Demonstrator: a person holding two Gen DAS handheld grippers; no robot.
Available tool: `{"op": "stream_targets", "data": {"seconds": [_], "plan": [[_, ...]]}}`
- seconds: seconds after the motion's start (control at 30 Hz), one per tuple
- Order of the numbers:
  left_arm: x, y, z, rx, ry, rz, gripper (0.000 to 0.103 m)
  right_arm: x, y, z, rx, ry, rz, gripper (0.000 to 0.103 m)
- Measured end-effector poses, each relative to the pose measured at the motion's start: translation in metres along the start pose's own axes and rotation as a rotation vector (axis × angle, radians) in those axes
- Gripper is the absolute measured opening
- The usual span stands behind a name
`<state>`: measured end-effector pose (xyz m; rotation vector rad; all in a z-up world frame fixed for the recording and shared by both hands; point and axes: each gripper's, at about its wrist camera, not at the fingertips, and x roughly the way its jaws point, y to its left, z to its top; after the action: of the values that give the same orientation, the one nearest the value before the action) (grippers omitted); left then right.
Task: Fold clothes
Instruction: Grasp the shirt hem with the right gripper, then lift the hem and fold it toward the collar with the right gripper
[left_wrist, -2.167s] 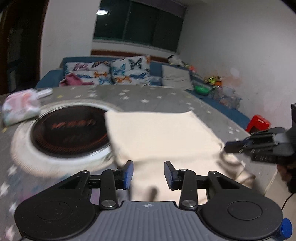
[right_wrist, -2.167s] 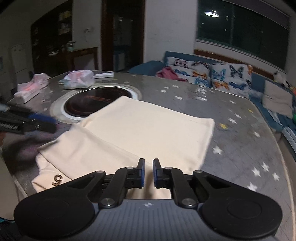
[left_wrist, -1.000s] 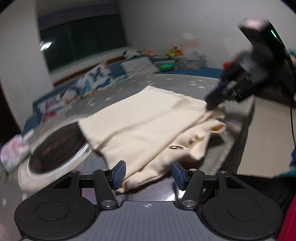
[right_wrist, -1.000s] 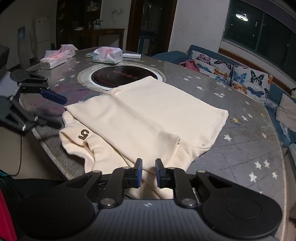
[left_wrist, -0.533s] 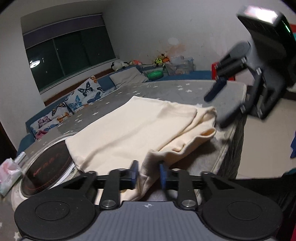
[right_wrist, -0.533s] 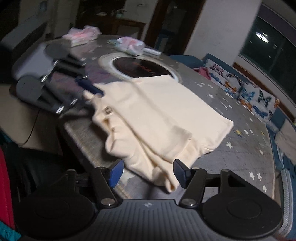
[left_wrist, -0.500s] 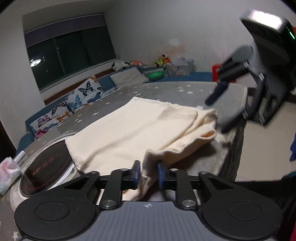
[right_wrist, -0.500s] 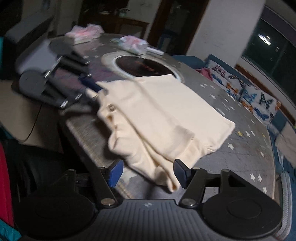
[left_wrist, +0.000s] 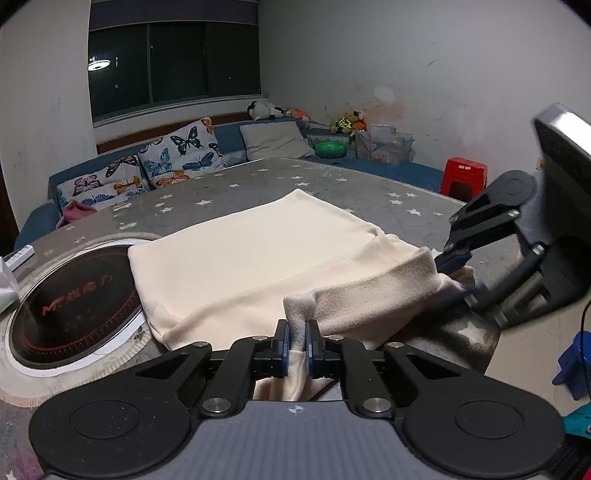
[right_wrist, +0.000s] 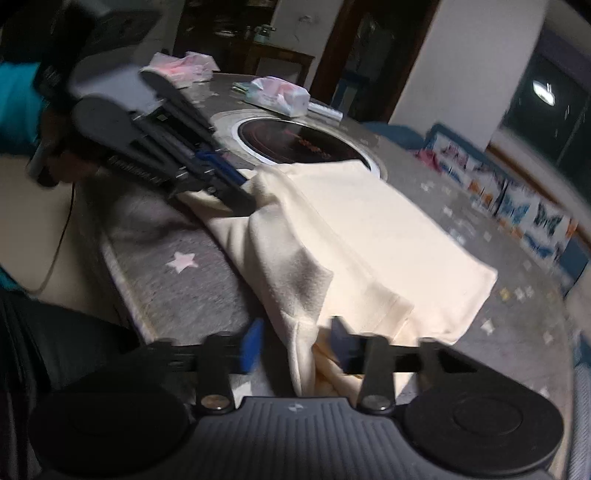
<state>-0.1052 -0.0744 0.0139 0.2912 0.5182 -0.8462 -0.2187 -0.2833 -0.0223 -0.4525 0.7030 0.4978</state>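
Two claws work the near edge of the cream, fleecy garment (left_wrist: 251, 258). The left claw (left_wrist: 295, 341) is clamped tight on its hem. The right claw (right_wrist: 297, 345) has just been closing, its blue pads apart on either side of a hanging fold, not pressing. The garment lies part-folded on the grey star-patterned desk (left_wrist: 258, 184), one corner over the round black hob (left_wrist: 74, 295). I'd judge this the grasp before a fold. Next the right must pinch, then both lift together.
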Motion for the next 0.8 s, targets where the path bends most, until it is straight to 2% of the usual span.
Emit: {"op": "stream_targets", "data": {"seconds": [0.07,0.17,0.27,0.33,0.47,0.5,0.53,0.63,0.8], "plan": [[-0.005,0.0,-0.003,0.008,0.0,0.009,0.019,0.001,-0.012,0.003,0.068,0.001,0.026,0.015],[-0.012,-0.001,-0.01,0.03,0.007,0.031,0.03,-0.002,-0.025,0.005,0.13,-0.012,0.05,0.013],[-0.018,-0.005,-0.019,0.071,0.021,0.047,0.032,-0.005,-0.034,0.008,0.158,-0.025,0.056,0.012],[-0.02,-0.007,-0.024,0.099,0.032,0.055,0.037,-0.007,-0.037,0.01,0.167,-0.033,0.053,0.012],[-0.02,-0.008,-0.031,0.148,0.05,0.085,0.036,-0.006,-0.042,0.014,0.179,-0.042,0.04,0.012],[-0.02,-0.006,-0.032,0.153,0.053,0.092,0.034,-0.007,-0.042,0.013,0.182,-0.044,0.039,0.01],[-0.02,-0.003,-0.032,0.15,0.055,0.091,0.024,-0.007,-0.041,0.013,0.185,-0.048,0.038,0.009],[-0.024,-0.003,-0.031,0.13,0.046,0.089,0.011,-0.01,-0.036,0.012,0.183,-0.063,0.03,0.006],[-0.041,-0.004,-0.024,0.1,0.002,0.083,0.009,-0.025,-0.027,0.012,0.168,-0.097,0.021,0.005]]}}
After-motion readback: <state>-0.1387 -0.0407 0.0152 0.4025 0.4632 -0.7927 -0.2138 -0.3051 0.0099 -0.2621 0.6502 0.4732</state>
